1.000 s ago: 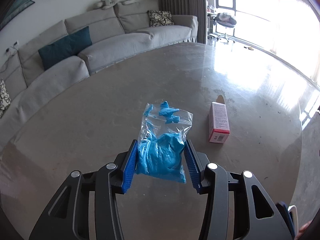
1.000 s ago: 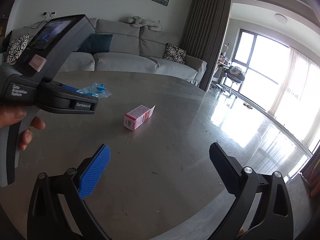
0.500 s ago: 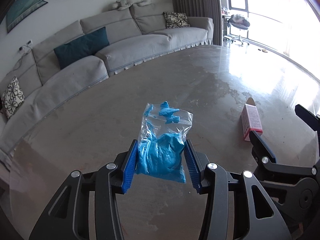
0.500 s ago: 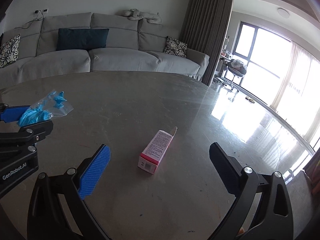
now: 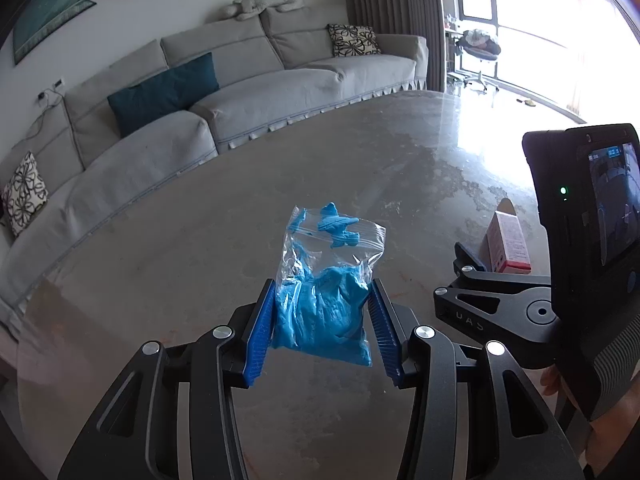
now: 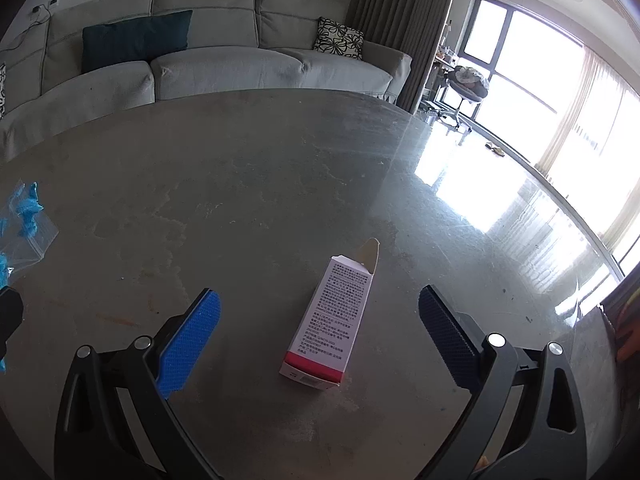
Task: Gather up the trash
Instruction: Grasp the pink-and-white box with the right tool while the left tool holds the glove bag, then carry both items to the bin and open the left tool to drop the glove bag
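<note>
A clear zip bag stuffed with blue material hangs above the table, and my left gripper is shut on its lower half. In the right wrist view the bag's top corner shows at the left edge. A small white carton with a pink end and an open flap lies flat on the round stone table. My right gripper stands open with wide jaws on either side of the carton, pads clear of it. The left wrist view shows the carton beyond the right gripper's body.
A grey sofa with a teal cushion curves behind the table's far rim. Bright windows and a chair stand at the right. A hand holds the right gripper's handle.
My right gripper has swung right and down toward the carton, which now lies between its open jaws. The left gripper drifted slightly, still holding the bag.
</note>
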